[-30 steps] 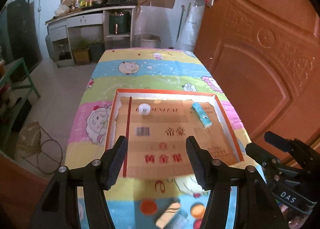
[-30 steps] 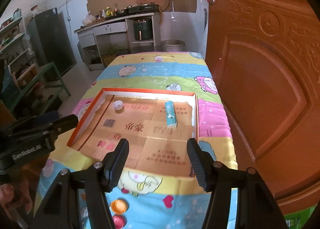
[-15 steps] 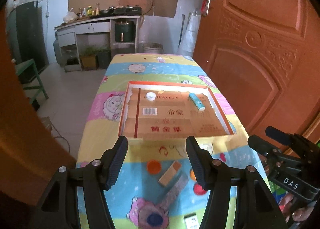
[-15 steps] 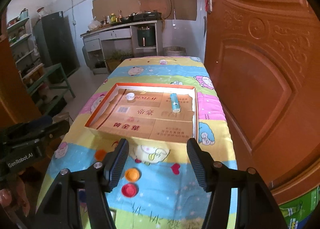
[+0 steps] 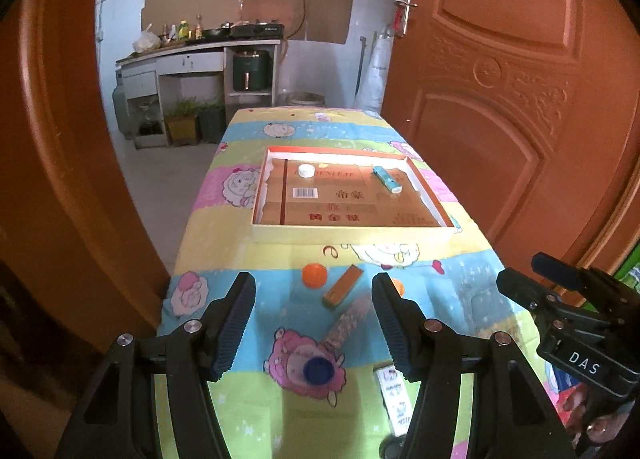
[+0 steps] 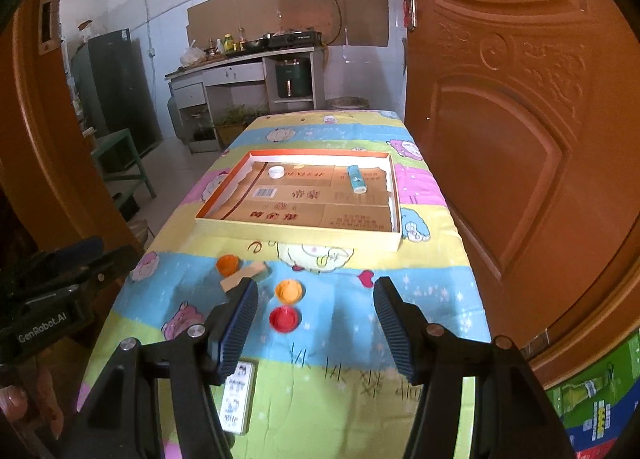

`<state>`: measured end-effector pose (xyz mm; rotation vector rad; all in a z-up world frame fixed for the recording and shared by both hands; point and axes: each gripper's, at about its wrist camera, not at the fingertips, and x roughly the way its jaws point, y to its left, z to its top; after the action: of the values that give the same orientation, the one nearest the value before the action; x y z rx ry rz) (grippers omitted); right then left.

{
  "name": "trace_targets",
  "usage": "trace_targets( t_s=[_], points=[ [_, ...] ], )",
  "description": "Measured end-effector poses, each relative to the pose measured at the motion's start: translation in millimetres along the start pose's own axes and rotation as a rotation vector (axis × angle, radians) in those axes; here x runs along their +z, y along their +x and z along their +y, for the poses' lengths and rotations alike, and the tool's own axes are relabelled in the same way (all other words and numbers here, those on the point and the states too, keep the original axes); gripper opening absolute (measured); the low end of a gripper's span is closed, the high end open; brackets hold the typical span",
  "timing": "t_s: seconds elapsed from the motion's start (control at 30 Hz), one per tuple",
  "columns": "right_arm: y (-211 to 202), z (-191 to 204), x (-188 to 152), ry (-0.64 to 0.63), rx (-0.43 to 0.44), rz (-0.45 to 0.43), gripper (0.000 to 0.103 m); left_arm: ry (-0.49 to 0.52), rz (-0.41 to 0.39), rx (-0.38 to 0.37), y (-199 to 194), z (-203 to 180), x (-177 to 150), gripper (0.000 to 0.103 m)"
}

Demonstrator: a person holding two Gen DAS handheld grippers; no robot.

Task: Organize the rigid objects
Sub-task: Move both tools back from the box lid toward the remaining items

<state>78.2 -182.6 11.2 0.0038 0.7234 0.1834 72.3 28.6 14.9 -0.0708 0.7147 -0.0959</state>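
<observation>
Orange-rimmed box (image 5: 352,237) farther off than a second ago, white cap (image 5: 306,170) and teal tube (image 5: 386,179) lying well apart inside it. Drawn back to the near end of the worktop (image 5: 224,251): left gripper (image 5: 314,299), fingers spread and empty, above an orange cap (image 5: 314,275), wooden block (image 5: 343,291) and blue cap (image 5: 318,369), newly in view. Further right, a second orange cap (image 6: 289,291), red cap (image 6: 284,318) and white card (image 6: 239,395); over them right gripper (image 6: 316,299), fingers likewise spread, holding nothing. Probably lining up the next pick, most pieces not yet boxed.
</observation>
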Motion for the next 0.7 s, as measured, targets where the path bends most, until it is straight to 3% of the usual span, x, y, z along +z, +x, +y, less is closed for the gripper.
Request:
trace_targets(
  t_s=[0.37, 0.7],
  points=[
    [-18.8, 19.5, -34.5, -0.031, 0.0, -0.001, 0.06, 0.003, -0.017, 0.013, -16.1, 0.2, -29.0, 0.062],
    [-14.7, 35.5, -57.3, -0.034, 0.021, 0.012, 0.06, 0.005, 0.001, 0.047, -4.5, 5.0, -49.8, 0.062]
  ],
)
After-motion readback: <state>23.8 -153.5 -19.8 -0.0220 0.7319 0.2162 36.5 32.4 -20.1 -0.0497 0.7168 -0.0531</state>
